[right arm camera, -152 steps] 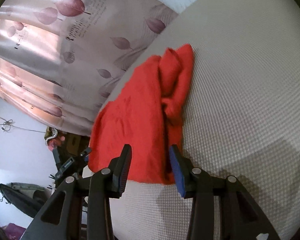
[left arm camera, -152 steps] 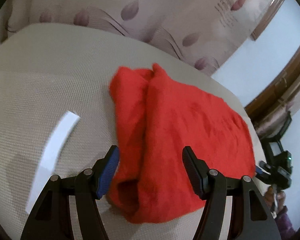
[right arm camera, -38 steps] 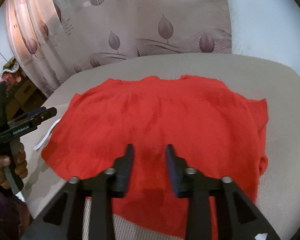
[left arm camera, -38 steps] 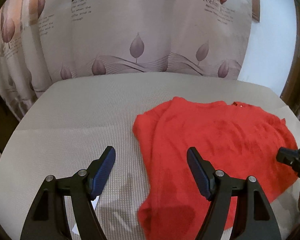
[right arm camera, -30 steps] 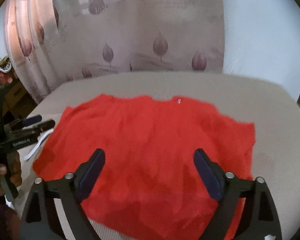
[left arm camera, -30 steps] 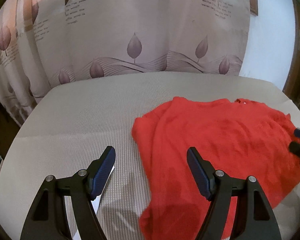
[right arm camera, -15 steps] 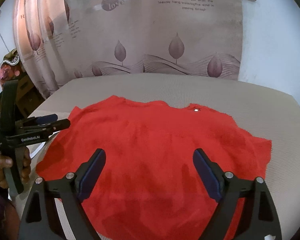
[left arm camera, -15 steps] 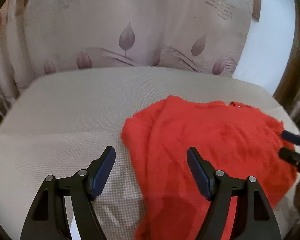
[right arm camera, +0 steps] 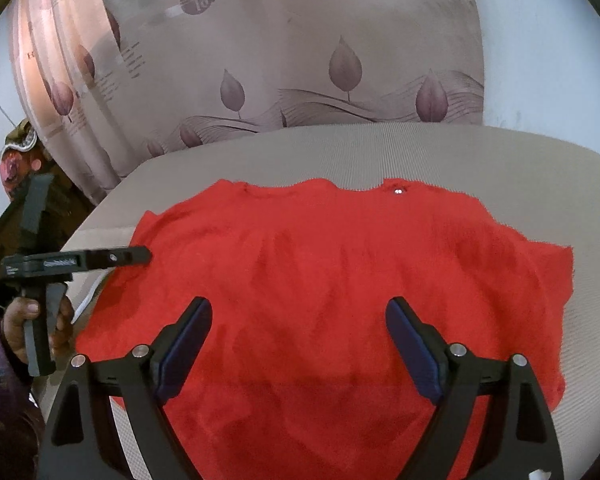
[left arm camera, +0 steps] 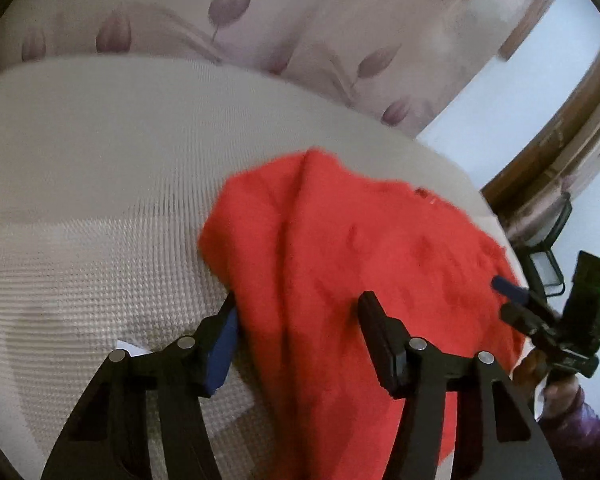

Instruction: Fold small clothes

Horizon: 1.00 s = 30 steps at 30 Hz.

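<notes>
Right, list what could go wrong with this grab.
The left gripper is closing over the left edge of the fuzzy red knitted garment; it may pinch several layers or the beige textured cover beneath. The right gripper hangs open above the near hem, so a one-sided pull could bunch the garment.

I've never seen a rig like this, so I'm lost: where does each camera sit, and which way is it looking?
Left wrist: rides the left gripper, looking down along its closing jaws at the red garment's side edge, which lies between them; the right gripper and hand show at far right.
Right wrist: rides the right gripper, jaws wide, over the garment's near edge; the left gripper and hand show at left.
Shared: the garment, beige cover, leaf-print curtain.
</notes>
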### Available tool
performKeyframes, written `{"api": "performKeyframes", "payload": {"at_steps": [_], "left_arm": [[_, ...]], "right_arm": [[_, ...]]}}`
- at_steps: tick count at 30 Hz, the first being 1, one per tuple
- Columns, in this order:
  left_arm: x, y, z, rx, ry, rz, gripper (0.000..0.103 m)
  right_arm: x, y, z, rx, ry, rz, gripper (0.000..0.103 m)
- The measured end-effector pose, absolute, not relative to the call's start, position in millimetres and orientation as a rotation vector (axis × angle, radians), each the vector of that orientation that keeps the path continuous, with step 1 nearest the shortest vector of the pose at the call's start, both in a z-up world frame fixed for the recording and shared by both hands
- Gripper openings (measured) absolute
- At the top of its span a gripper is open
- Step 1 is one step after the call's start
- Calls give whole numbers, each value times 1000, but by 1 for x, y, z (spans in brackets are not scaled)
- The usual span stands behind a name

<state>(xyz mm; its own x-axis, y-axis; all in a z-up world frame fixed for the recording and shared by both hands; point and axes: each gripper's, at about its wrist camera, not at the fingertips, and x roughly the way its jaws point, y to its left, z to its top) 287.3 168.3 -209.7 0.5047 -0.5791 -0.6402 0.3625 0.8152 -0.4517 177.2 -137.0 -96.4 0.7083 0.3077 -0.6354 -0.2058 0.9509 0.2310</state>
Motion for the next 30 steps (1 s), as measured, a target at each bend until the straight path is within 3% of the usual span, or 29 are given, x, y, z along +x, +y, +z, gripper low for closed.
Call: {"api": "performKeyframes", "payload": {"at_steps": [11, 13, 14, 19, 20, 22, 23, 30], "left_arm": [[302, 170, -203, -334, 910, -644, 55], [306, 170, -203, -349, 919, -628, 32], [308, 169, -205, -351, 928, -619, 25], [311, 161, -199, -320, 912, -618, 19], [311, 161, -199, -326, 911, -612, 19], [309, 161, -196, -338, 905, -602, 17], [308, 160, -195, -331, 902, -599, 17], [293, 149, -171, -231, 876, -578, 16]], "right_arm": [[183, -143, -102, 219, 739, 329, 87], [183, -143, -103, 223, 739, 332, 87], [183, -142, -103, 221, 740, 332, 87], [187, -141, -100, 215, 732, 322, 84], [189, -140, -98, 207, 729, 320, 71], [198, -139, -98, 213, 755, 323, 10], [206, -140, -100, 232, 788, 319, 4], [231, -141, -111, 342, 826, 364, 6]]}}
